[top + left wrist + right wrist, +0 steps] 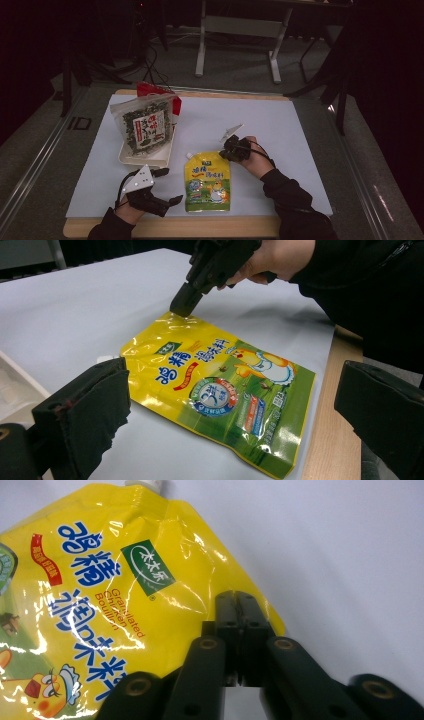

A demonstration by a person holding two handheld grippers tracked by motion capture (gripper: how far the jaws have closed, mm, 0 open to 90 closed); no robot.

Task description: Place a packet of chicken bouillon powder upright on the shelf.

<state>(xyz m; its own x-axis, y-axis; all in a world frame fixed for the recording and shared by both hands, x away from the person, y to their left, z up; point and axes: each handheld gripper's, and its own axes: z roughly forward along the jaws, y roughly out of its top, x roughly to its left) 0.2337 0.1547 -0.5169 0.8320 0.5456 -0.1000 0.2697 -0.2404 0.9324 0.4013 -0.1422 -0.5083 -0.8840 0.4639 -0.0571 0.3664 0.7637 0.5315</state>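
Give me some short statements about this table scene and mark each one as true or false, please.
1. The yellow pouch lies flat on the white sheet. True.
2. The right hand-held gripper has its jaws together at a corner of the yellow pouch. True.
3. The left hand-held gripper is clamped on the yellow pouch. False: its jaws stand apart, short of the pouch.
4. The seaweed bag lies flat beside the pouch. False: it stands propped in the white tray.
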